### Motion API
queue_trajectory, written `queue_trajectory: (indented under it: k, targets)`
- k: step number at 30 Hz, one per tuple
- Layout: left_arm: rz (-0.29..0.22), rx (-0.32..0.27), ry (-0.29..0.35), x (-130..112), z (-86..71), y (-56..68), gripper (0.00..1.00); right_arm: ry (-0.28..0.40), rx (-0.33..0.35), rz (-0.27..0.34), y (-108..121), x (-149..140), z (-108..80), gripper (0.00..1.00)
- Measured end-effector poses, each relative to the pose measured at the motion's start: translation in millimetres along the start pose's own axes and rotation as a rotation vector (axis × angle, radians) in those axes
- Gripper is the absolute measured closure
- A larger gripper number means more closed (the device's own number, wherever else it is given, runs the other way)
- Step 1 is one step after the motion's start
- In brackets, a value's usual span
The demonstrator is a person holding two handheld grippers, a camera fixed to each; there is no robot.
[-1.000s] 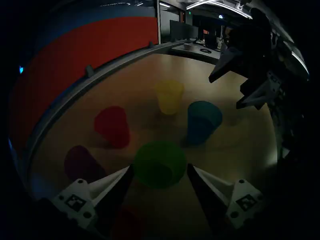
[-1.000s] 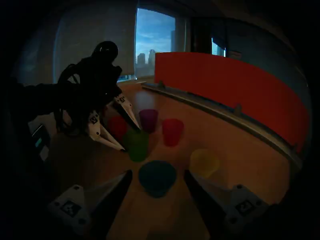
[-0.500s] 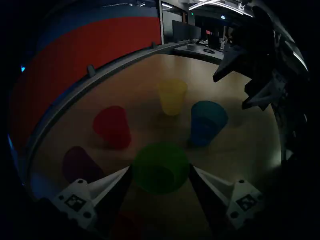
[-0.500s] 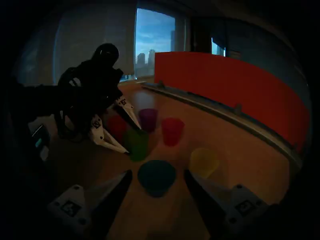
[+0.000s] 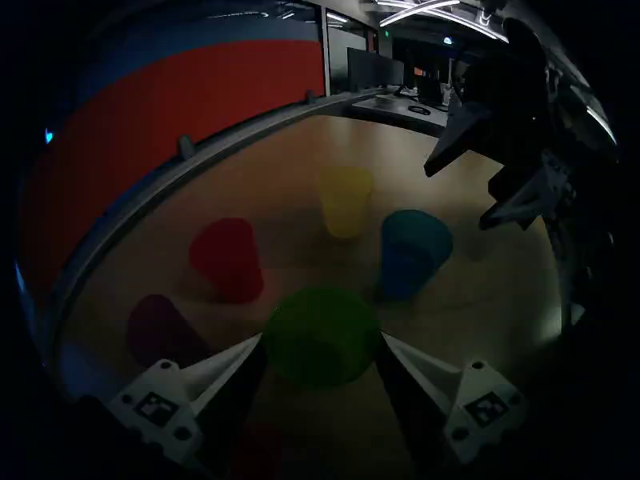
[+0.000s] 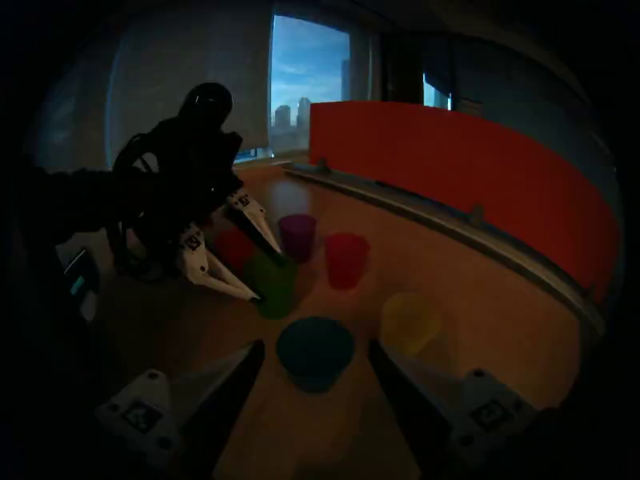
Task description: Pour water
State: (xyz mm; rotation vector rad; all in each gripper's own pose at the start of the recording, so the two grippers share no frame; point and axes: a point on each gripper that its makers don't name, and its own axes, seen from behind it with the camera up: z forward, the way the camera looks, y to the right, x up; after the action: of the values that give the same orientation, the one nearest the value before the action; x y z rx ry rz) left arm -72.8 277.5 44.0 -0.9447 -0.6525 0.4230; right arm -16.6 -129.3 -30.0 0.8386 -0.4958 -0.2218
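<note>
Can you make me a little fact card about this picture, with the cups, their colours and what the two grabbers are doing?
place: wooden table beside a red divider, in dim light
cups: green cup, teal cup, yellow cup, red cup, purple cup, all upright
left gripper: open, one finger on each side of the green cup
right gripper: open, teal cup between its fingertips, not squeezed
water: too dark to tell

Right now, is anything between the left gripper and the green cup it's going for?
Nothing visible. The green cup stands directly between the open fingers of the left gripper, with no other cup in the gap; the teal cup stands beyond it.
</note>
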Motion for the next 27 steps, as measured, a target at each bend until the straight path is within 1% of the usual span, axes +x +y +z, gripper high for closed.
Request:
queue_trajectory:
  k: [5, 10, 17, 27]
  targets:
    - [-0.007, -0.001, 0.03, 7, -9.5, 0.5, 0.12, -0.003, 0.0, 0.003, -1, -2, 2.0, 0.04]
    - [-0.015, 0.01, 0.077, 17, -21.7, -0.6, 0.12, -0.014, -0.003, -0.002, 0, -7, 4.6, 0.04]
    - [-0.013, 0.057, 0.154, 32, -38.8, -7.7, 0.12, -0.031, -0.01, -0.014, 1, -13, 8.1, 0.04]
    - [-0.028, 0.076, 0.276, 60, -64.4, -10.5, 0.12, -0.057, -0.011, -0.017, 0, -24, 15.8, 0.05]
